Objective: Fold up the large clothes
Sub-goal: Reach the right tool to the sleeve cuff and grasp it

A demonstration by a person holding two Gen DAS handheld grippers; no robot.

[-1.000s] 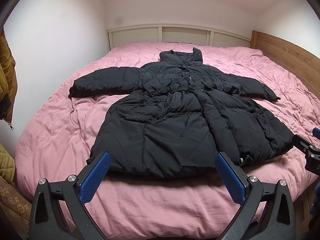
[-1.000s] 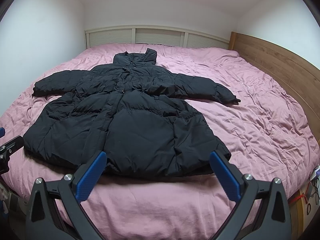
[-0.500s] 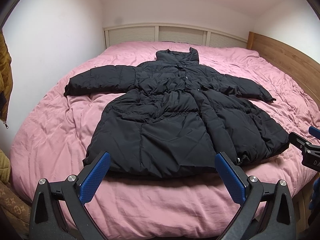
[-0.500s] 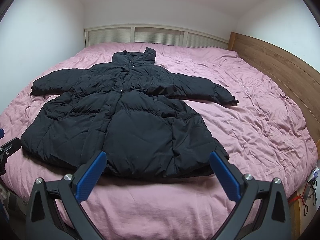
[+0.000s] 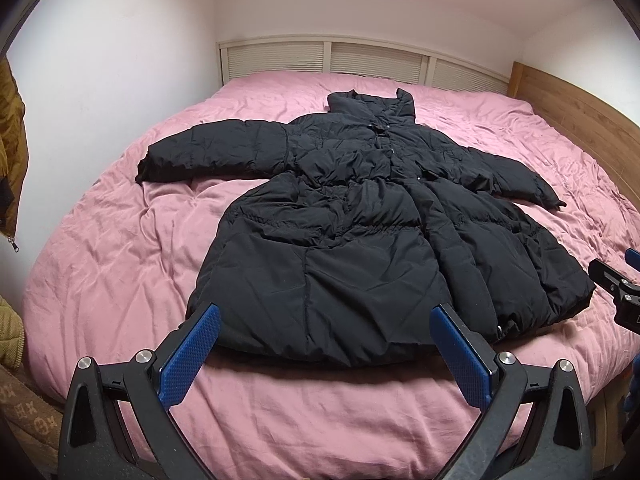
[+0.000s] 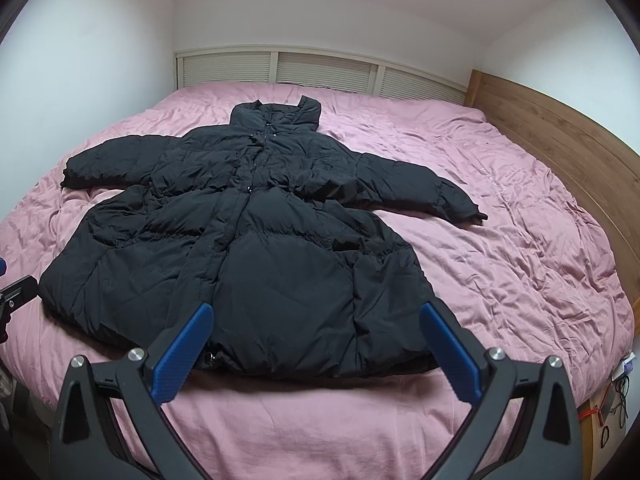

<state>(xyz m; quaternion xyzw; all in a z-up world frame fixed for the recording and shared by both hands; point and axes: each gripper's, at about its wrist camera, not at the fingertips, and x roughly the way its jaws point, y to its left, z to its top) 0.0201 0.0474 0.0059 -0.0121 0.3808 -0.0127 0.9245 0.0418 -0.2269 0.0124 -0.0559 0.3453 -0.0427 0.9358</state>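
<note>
Soft, even indoor light, sharp focus, strong fisheye bending with dark vignetted corners

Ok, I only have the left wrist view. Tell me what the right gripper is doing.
Observer: The right gripper is open, with nothing between its fingers, and it sits just short of the black coat hem.
Operator: Report what's past the bed's near right corner.
Observer: Cables and some small items lie low beside the bed frame there. I cannot tell what the items are.
Operator: Give me the coat's right hem corner.
Observer: It lies flat on the pink duvet, close to the gripper's right-hand fingertip in the picture.
</note>
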